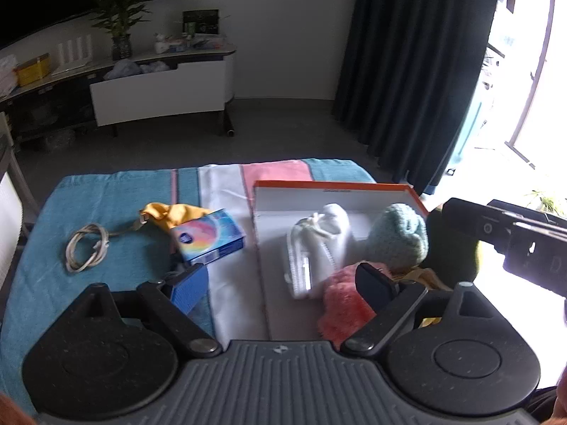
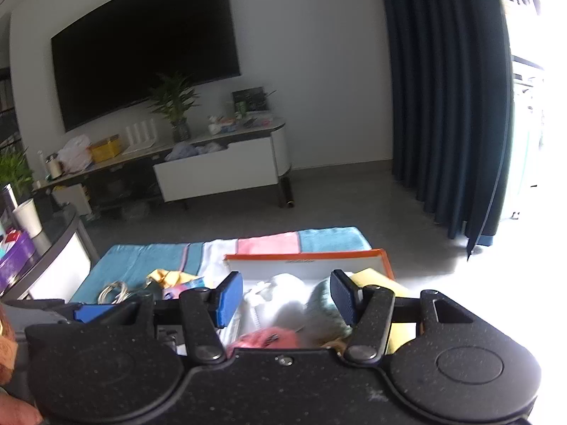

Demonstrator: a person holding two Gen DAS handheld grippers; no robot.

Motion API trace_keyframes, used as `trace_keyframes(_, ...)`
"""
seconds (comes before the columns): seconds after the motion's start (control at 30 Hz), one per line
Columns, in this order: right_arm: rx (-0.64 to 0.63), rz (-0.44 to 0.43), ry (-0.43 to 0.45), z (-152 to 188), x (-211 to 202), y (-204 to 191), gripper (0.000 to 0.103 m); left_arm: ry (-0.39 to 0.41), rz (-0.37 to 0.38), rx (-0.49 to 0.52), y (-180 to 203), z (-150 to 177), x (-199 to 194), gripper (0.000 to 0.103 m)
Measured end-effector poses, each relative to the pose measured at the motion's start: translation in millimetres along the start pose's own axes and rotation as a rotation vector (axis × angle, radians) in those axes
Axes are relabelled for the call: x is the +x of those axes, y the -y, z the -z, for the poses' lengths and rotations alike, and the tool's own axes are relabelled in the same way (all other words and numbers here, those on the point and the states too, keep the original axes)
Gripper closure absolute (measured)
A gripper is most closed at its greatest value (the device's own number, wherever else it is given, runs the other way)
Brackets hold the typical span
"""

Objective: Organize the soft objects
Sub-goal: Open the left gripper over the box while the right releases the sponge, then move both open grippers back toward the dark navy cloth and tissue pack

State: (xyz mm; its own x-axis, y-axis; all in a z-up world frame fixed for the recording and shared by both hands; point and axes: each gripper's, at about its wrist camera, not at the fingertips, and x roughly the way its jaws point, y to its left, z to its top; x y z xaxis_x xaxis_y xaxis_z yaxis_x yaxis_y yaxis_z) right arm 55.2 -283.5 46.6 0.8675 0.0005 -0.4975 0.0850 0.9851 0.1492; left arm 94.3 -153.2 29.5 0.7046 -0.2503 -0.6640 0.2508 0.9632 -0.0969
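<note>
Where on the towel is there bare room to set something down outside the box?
Bare towel lies beyond the coiled cable toward the far edge, and on the white stripe between the blue carton and the orange-rimmed box. Inside the box it is crowded: white item, teal knit and pink fluffy piece.

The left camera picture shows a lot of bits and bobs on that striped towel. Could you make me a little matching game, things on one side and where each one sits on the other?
Things:
1. knitted mint hat
2. coiled cord
3. colourful small box
4. fluffy pink item

Places:
A. on the blue part of the towel, far left
B. in the orange-edged box, at its far right side
C. in the orange-edged box, at its near edge
D. on the towel just left of the orange-edged box, beside a yellow cloth

Pairs: 1-B, 2-A, 3-D, 4-C
</note>
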Motion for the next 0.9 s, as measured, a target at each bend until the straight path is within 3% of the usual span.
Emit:
trace_keyframes(0.47,-0.039,-0.123,-0.065,15.1,8.5,-54.6,0.036,0.001,-0.118,-0.091,-59.2,12.2,-34.2,0.010)
trace_keyframes(0.9,-0.083,-0.190,-0.100,20.1,13.1,-91.8,0.036,0.014,-0.180,-0.153,-96.8,19.9,-52.3,0.010)
